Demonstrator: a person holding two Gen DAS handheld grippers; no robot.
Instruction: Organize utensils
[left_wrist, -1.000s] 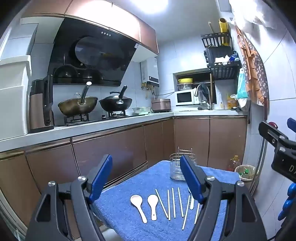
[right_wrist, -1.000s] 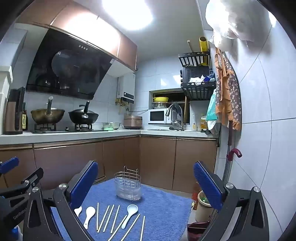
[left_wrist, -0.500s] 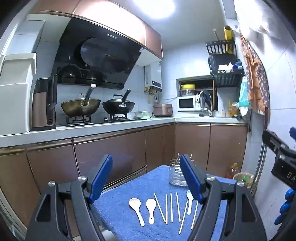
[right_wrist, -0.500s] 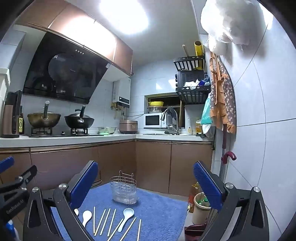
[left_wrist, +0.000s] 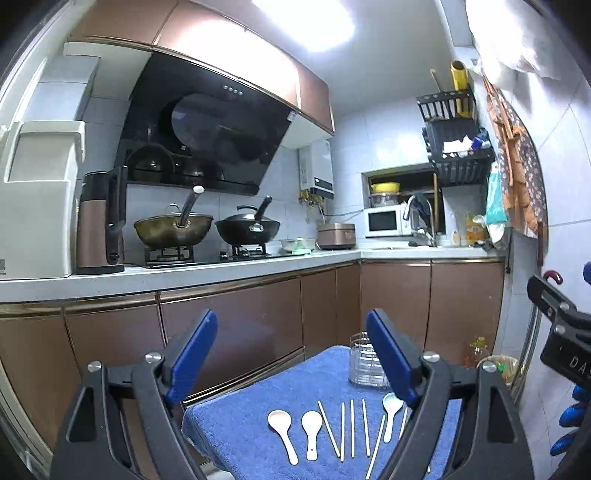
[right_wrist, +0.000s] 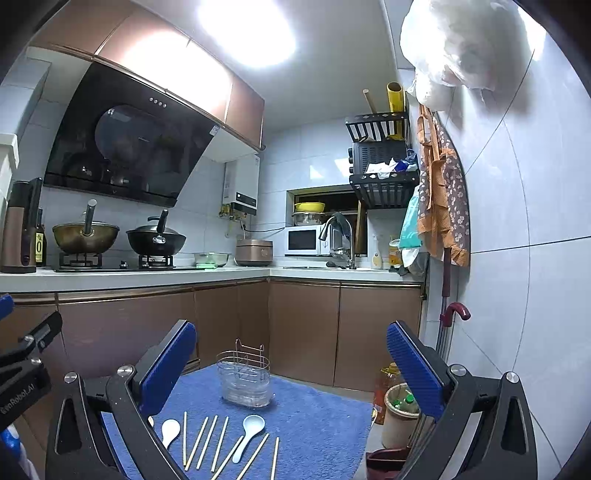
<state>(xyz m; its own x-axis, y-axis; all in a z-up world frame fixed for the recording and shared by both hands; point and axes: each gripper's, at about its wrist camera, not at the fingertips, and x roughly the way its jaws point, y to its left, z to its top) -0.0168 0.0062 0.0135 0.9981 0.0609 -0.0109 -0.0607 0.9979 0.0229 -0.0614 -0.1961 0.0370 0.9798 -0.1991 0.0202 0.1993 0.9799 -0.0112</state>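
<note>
A blue towel covers a small table. On it lie three white spoons and several wooden chopsticks in a row. The right wrist view shows a spoon and the chopsticks too. A wire utensil holder stands upright at the towel's far end. My left gripper is open and empty, above and short of the utensils. My right gripper is open and empty, also held above them.
Brown cabinets and a counter run along the left and back, with two woks on the stove. A small bin with bottles stands on the floor right of the table. A tiled wall is close on the right.
Both cameras have tilted up slightly, so the towel and utensils sit lower in view. Both grippers stay open and empty.
</note>
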